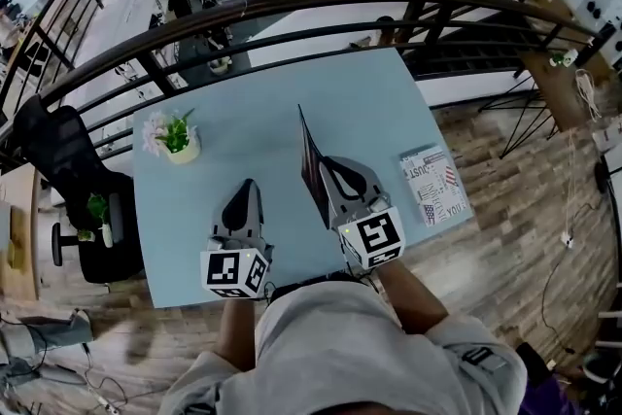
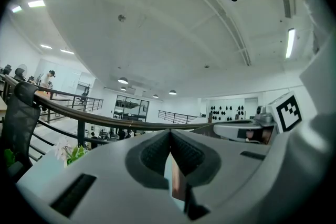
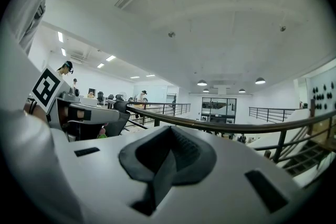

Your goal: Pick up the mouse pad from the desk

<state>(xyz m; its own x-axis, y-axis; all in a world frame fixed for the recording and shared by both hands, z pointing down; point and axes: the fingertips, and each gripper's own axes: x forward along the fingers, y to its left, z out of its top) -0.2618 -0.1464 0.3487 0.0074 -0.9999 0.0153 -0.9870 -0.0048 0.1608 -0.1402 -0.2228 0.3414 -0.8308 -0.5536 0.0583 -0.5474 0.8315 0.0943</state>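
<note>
Head view: light-blue desk (image 1: 243, 141) against a dark railing (image 1: 321, 0). Person's sleeves at the bottom of the frame, one gripper in each hand, both pointing level and away from the body.

R gripper (image 1: 330, 168): jaws pinched on the mouse pad (image 1: 311, 165). Pad is a thin dark sheet seen nearly edge-on, standing upright over the desk centre, just L of the gripper body and running front-to-back. Can't tell whether its lower edge clears the desk top. In the right gripper view the R gripper (image 3: 169, 134) has its pads pressed together at the tips, w/ the dark pad (image 3: 157, 181) clamped between them and hanging down toward the camera.

L gripper (image 1: 247, 188): beside the R one, apart from the pad, nothing in it. In the left gripper view the L gripper (image 2: 170, 136) has its jaws meeting at the tips; only a narrow slit lower down, w/ pale desk showing through.

Marker cubes: L cube (image 1: 236, 272) and R cube (image 1: 374, 238), both near the desk's front edge.

Other items on the desk:
- potted flowers (image 1: 175, 139), L rear, well apart from both grippers
- printed booklet (image 1: 432, 185), flat near the R edge

Off the desk: black office chair (image 1: 68, 180) at L.
</note>
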